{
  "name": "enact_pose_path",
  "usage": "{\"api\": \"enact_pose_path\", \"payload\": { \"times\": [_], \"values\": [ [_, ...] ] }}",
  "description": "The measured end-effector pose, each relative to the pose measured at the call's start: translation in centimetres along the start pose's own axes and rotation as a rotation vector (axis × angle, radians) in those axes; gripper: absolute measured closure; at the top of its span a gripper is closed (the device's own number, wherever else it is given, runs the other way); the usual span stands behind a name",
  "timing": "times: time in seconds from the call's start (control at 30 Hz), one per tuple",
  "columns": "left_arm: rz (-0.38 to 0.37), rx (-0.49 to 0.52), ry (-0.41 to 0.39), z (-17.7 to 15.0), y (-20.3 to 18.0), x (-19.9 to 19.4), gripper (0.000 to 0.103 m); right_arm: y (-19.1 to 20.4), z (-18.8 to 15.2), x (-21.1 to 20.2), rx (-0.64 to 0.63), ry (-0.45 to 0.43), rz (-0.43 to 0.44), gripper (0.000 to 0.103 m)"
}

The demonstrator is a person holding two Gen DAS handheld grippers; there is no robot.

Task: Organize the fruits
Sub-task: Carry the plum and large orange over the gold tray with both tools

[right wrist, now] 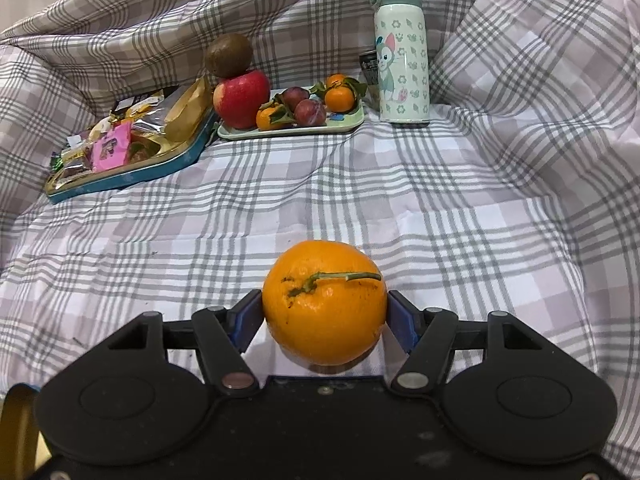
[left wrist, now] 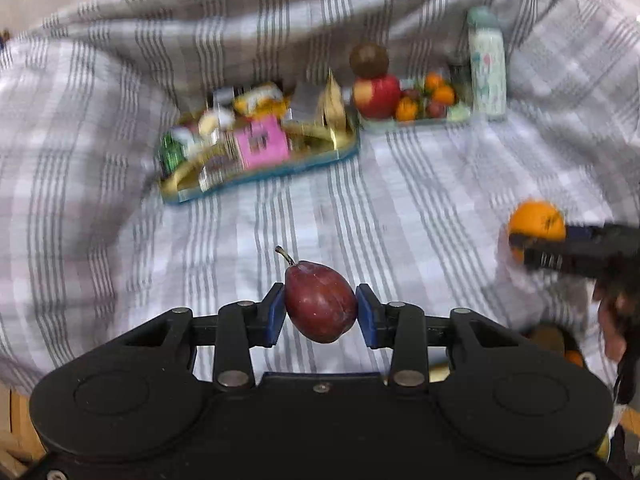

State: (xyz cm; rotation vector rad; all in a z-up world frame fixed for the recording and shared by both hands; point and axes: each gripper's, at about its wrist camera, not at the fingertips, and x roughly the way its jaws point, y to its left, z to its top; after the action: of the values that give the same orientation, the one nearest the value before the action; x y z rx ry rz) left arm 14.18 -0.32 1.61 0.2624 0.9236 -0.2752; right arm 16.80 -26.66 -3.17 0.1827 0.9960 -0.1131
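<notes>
Gripping a dark red plum point(left wrist: 321, 307) between its blue pads point(left wrist: 275, 316), the left gripper point(left wrist: 321, 311) holds the fruit with its stem pointing up and away, above the cloth. The right gripper point(right wrist: 325, 316) is likewise closed on an orange point(right wrist: 325, 302), its pads pressed to both sides and the green stem lying across the top.

Both tools hang over a plaid cloth point(right wrist: 440, 208) in grey, white and pale lilac, which is spread flat in the middle and rumpled into folds behind and at the sides. At the far edge of the flat part sits a pale green tray point(right wrist: 352, 120) carrying a red apple point(right wrist: 242, 98) with a brown round fruit point(right wrist: 229, 54) balanced on top, two plums and several small leafy mandarins. Just left of it, touching or nearly so, lies a blue-rimmed tin point(right wrist: 132, 174) heaped with wrapped snacks, a pink packet among them. To the tray's right stands an upright flask point(right wrist: 402, 52) with a green lid and a cartoon cat print, a dark can partly hidden behind it.

From the left wrist view, blurred toward the back, the right gripper point(left wrist: 532, 246) shows at the right edge with the orange point(left wrist: 536, 220), and a bit of the person's hand point(left wrist: 614, 320) below it. The right wrist view is sharp but shows nothing of the left tool or the plum it holds.
</notes>
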Motion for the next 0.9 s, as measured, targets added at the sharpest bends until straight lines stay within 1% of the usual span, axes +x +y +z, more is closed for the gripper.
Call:
{"api": "enact_pose_path", "payload": {
  "times": [0.13,0.27,0.6,0.77,0.9],
  "values": [
    [-0.014,-0.044,0.069,-1.8,-0.4,1.3,0.056,0.5,-0.3,-0.9,-0.009,-0.008,0.009,0.034],
    [-0.001,-0.086,0.102,-3.4,-0.6,1.8,0.056,0.8,-0.6,-2.3,-0.017,-0.018,0.021,0.034],
    [0.038,-0.148,0.116,-6.5,-0.6,1.1,0.056,1.8,-1.8,-6.5,-0.046,-0.067,0.064,0.034],
    [0.024,-0.171,0.124,-8.0,-0.7,0.3,0.056,2.5,-2.9,-9.1,-0.071,-0.099,0.097,0.034],
    [0.029,-0.183,0.124,-9.4,-0.9,-0.4,0.056,3.0,-4.1,-11.5,-0.094,-0.126,0.126,0.034]
  ]
}}
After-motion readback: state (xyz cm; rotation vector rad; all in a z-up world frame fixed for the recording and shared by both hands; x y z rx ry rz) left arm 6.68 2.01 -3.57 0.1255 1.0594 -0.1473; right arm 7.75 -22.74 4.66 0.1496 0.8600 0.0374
